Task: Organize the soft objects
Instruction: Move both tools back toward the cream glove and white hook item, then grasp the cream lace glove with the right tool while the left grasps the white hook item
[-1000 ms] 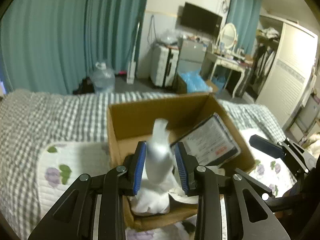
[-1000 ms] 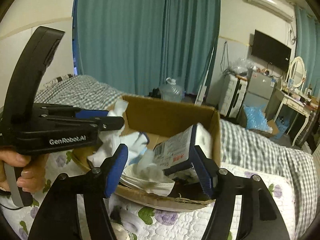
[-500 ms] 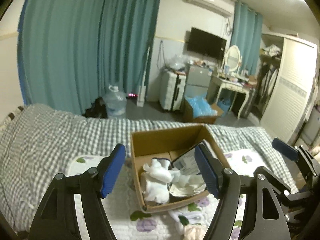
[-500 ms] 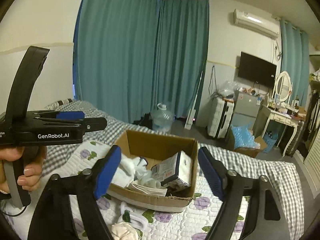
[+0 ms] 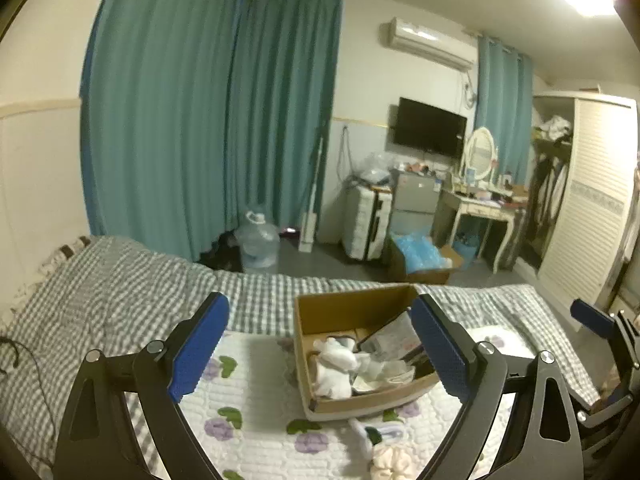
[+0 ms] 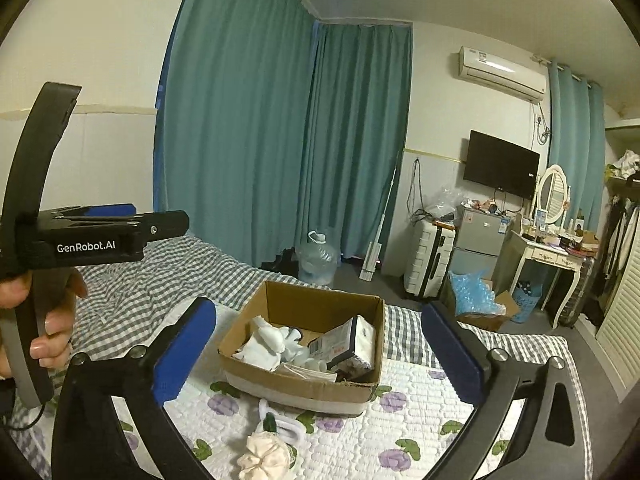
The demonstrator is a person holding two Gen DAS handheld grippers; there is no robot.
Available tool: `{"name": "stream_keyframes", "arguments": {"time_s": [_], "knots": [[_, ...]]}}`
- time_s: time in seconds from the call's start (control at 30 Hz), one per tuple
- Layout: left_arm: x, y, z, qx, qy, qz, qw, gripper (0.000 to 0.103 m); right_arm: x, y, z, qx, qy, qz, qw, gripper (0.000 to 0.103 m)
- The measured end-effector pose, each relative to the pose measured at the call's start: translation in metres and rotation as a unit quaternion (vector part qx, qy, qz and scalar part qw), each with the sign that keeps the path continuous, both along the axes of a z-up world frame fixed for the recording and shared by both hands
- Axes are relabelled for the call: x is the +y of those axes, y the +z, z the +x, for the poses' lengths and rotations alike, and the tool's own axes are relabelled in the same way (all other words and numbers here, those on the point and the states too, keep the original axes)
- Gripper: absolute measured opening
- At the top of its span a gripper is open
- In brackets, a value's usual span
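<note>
Both tongs spread, nothing pinched.
Your left tongs [image 5: 320, 354] and right tongs [image 6: 316, 354] frame the cardboard box [image 6: 296, 386] of crumpled white socks [image 6: 266, 342] on the quilted floral bed [image 6: 400, 432].

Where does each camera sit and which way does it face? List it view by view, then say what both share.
Left wrist: sits on the left tool, facing across the bed at the cardboard box; both its fingers show open, the right tool's tip at the right edge.
Right wrist: sits on the right tool, facing the box from the other side; its open fingers show, with the left tool and hand at left.
Shared: box, white cloth, cream scrunchie, curtains, TV.
</note>
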State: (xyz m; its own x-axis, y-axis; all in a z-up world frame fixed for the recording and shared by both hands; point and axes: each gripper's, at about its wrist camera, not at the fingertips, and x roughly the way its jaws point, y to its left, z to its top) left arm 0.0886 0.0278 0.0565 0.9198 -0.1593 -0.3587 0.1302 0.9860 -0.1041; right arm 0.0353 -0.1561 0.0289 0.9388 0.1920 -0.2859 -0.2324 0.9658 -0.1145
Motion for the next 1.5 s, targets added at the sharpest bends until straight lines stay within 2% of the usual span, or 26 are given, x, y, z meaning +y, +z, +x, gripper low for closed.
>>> {"name": "stream_keyframes", "arguments": {"time_s": [0.23, 0.43, 0.6, 0.77, 1.03, 1.17, 1.33, 1.5], "knots": [[-0.002, -0.008, -0.005, -0.004, 0.011, 0.010, 0.9999, 0.094, 0.000, -0.005, -0.007, -0.004, 0.003, -0.001, 1.000, 0.103], [-0.008, -0.034, 0.008, 0.023, 0.017, 0.029, 0.9992, 0.094, -0.007, -0.022, 0.004, 0.017, -0.003, 0.011, 1.000, 0.103], [-0.017, -0.064, 0.022, 0.061, 0.021, 0.061, 0.9960, 0.094, -0.006, -0.047, 0.019, 0.051, 0.000, 0.012, 0.999, 0.103], [-0.022, -0.091, 0.032, 0.082, 0.021, 0.082, 0.9930, 0.094, -0.001, -0.073, 0.030, 0.076, 0.003, 0.002, 0.997, 0.103], [-0.029, -0.132, 0.052, 0.125, 0.001, 0.096, 0.9874, 0.094, 0.004, -0.126, 0.051, 0.139, 0.015, -0.003, 0.990, 0.102], [-0.031, -0.153, 0.062, 0.148, -0.007, 0.097, 0.9842, 0.094, 0.016, -0.162, 0.060, 0.177, 0.030, -0.031, 0.983, 0.092], [-0.030, -0.176, 0.073, 0.174, -0.011, 0.100, 0.9796, 0.094, 0.028, -0.197, 0.067, 0.223, 0.049, -0.039, 0.973, 0.085], [-0.034, -0.192, 0.080, 0.195, -0.020, 0.097, 0.9758, 0.094, 0.037, -0.232, 0.072, 0.278, 0.071, -0.054, 0.957, 0.074]]}}
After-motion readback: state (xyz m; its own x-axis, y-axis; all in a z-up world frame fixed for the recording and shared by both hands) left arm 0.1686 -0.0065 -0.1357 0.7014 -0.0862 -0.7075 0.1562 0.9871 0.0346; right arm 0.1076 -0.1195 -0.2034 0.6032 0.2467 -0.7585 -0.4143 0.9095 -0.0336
